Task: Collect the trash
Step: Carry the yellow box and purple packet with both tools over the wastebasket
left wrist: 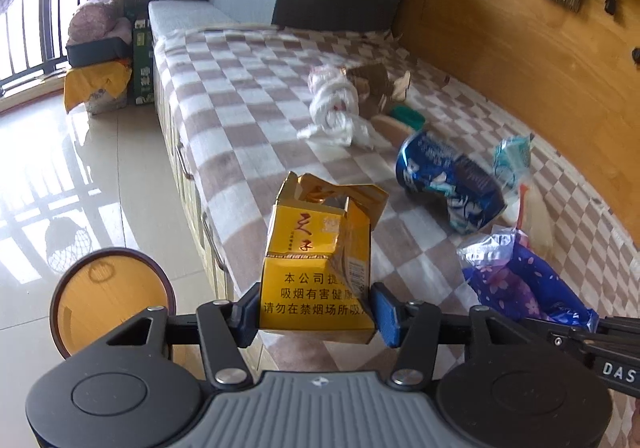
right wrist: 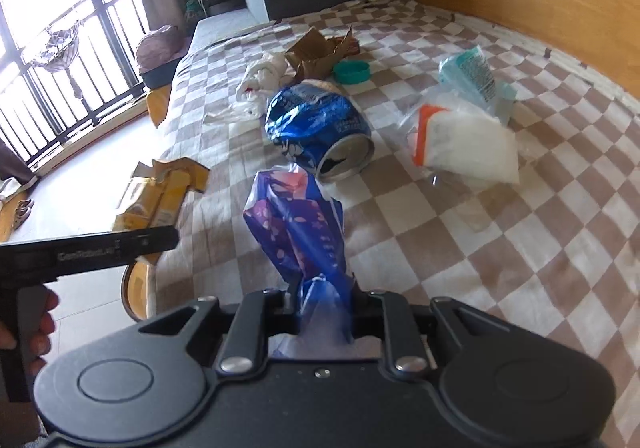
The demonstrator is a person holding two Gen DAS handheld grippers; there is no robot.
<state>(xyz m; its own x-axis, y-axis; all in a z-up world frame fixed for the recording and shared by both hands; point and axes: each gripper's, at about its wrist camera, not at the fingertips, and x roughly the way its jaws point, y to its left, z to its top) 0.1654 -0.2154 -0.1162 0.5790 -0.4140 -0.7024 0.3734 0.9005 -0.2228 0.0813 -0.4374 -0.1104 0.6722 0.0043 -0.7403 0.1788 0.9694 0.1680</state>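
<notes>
My left gripper (left wrist: 314,314) pinches a yellow cigarette box (left wrist: 320,260), held over the bed edge. My right gripper (right wrist: 320,304) is clamped on a purple wrapper (right wrist: 298,224). Beyond, on the checkered blanket (right wrist: 500,248): crushed blue can (right wrist: 320,127), white plastic bag (right wrist: 464,139), teal lid (right wrist: 352,71), torn cardboard (right wrist: 316,51).

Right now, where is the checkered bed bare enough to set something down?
Bare blanket along the bed's near left edge, before the white crumpled plastic bag, and right foreground. Crowded around the crushed blue can and clear plastic packet.
</notes>
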